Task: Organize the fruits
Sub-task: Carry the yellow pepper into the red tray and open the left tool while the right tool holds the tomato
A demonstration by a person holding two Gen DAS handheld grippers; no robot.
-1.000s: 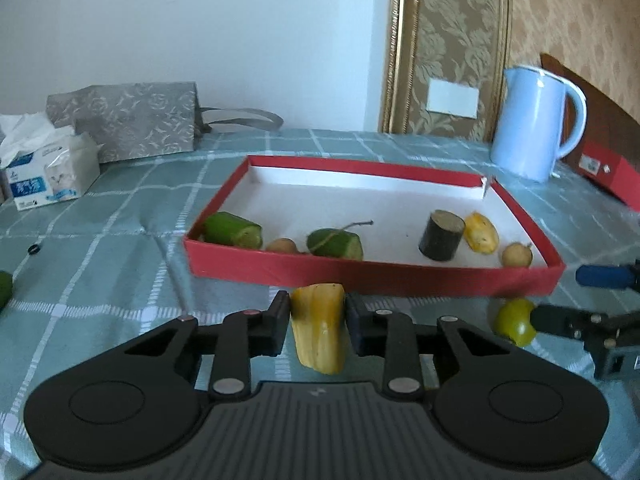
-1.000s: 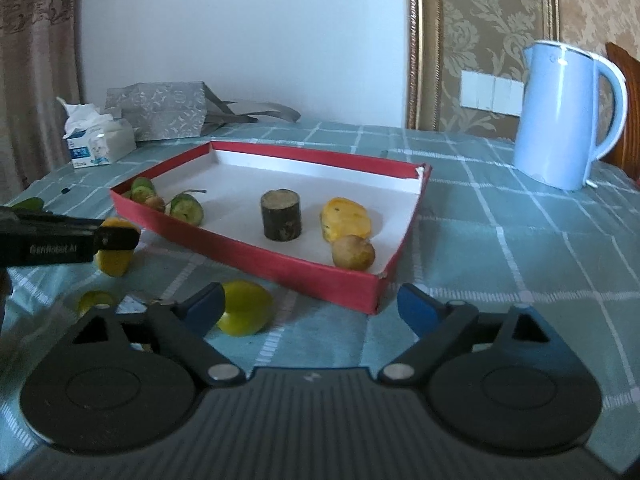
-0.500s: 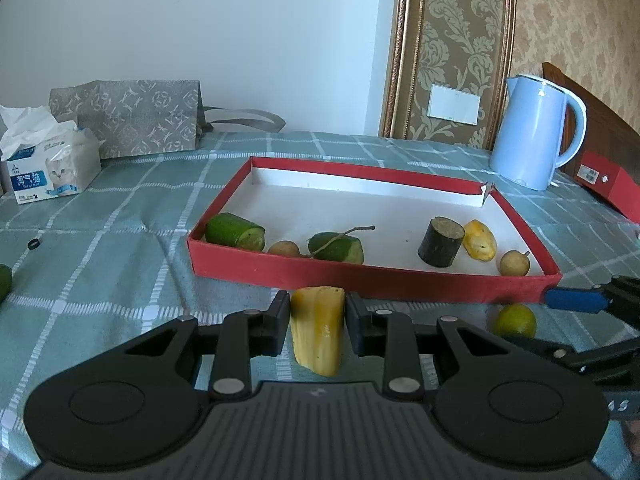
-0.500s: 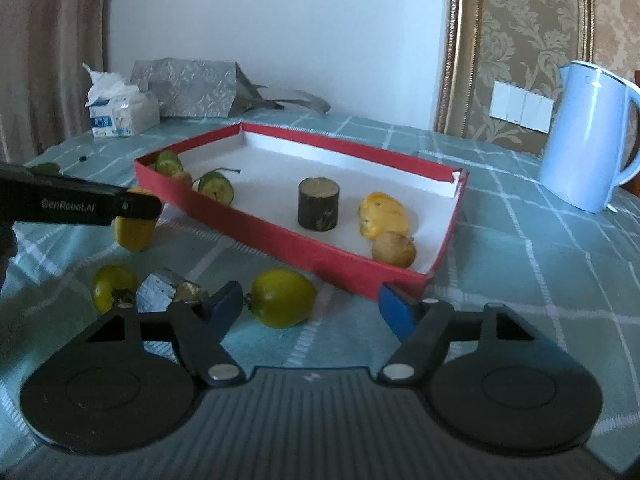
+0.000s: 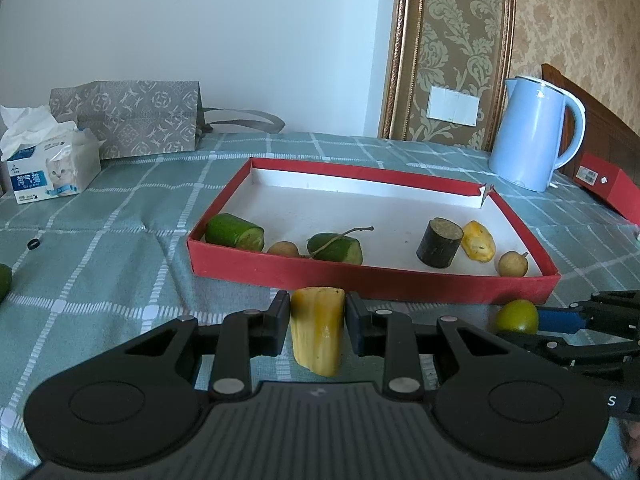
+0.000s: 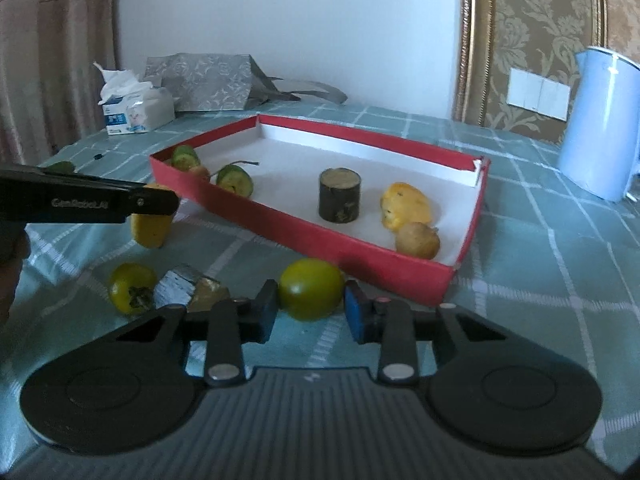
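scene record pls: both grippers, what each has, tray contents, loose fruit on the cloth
left gripper: shut on yellow fruit piece
right gripper: jaws just closed, pads on green round fruit
red tray: two green cut pieces, dark cylinder, yellow chunk, two small brown round fruits
loose on cloth: second yellow-green round fruit, silver-wrapped item beside it
off task: blue kettle, tissue box
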